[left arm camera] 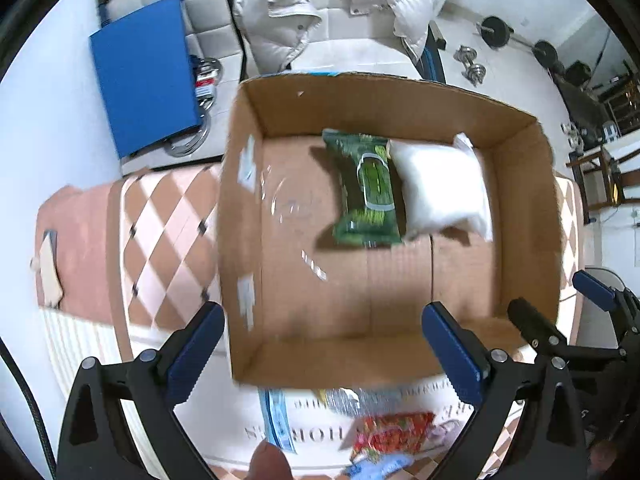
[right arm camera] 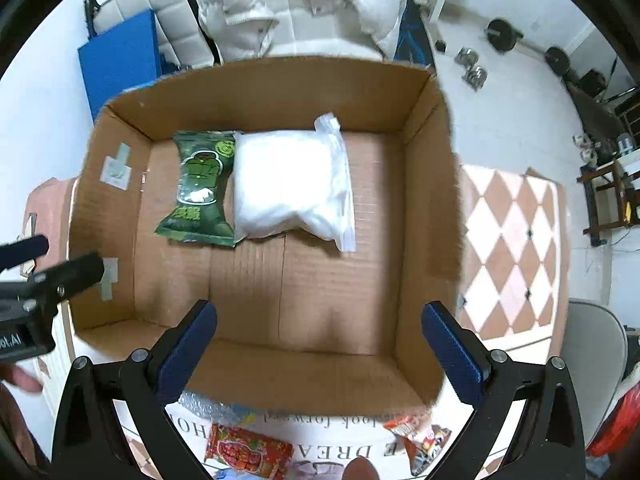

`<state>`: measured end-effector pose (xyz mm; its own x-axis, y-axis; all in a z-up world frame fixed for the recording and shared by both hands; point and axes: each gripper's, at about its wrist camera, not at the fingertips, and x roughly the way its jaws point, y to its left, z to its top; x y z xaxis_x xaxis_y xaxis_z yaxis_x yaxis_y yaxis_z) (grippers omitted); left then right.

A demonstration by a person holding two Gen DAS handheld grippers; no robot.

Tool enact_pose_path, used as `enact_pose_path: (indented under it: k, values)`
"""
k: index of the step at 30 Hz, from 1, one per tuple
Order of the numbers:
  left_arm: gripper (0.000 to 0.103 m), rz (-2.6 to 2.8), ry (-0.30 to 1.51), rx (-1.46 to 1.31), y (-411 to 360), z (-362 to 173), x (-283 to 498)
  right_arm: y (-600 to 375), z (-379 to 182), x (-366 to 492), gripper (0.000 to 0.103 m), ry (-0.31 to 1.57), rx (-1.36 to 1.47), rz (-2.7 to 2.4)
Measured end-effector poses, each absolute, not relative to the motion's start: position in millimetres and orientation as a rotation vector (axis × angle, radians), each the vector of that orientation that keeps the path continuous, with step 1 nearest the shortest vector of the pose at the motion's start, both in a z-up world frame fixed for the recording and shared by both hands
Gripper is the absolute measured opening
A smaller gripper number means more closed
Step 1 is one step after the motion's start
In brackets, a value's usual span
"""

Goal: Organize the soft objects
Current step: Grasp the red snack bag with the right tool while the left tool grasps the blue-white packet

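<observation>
An open cardboard box (left arm camera: 248, 240) (right arm camera: 432, 216) fills both views. On its floor a green snack packet (left arm camera: 364, 188) (right arm camera: 200, 188) lies against a white soft bag (left arm camera: 440, 188) (right arm camera: 292, 184). My left gripper (left arm camera: 323, 312) hangs open above the box's near left part, nothing between its fingers. My right gripper (right arm camera: 320, 310) hangs open above the box's near side, also empty. Each gripper shows at the edge of the other's view: the right (left arm camera: 560, 300), the left (right arm camera: 52, 258). Below the box lie a red packet (left arm camera: 392, 432) (right arm camera: 248, 448) and another snack packet (right arm camera: 420, 440).
The box stands on a pink-and-white diamond-patterned cloth (left arm camera: 160, 232) (right arm camera: 508, 248). A blue folder (left arm camera: 144, 72) and a white puffy jacket (left arm camera: 332, 8) lie beyond it. Dumbbells (left arm camera: 472, 64) sit on the floor at the far right, a chair (right arm camera: 592, 352) at the right.
</observation>
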<state>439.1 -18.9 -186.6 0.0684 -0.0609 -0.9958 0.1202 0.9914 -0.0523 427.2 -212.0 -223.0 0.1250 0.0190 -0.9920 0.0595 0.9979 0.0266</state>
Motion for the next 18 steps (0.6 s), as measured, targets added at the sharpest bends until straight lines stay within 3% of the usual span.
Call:
enact_pose_path:
  k: [10,18]
  values:
    - [0.101,0.006,1.454,-0.016,14,-176,322,-194,-169,338,0.103,1.302,0.003,0.088]
    - [0.101,0.14,1.649,0.02,51,-267,222,-109,-266,246,0.103,1.489,-0.398,0.353]
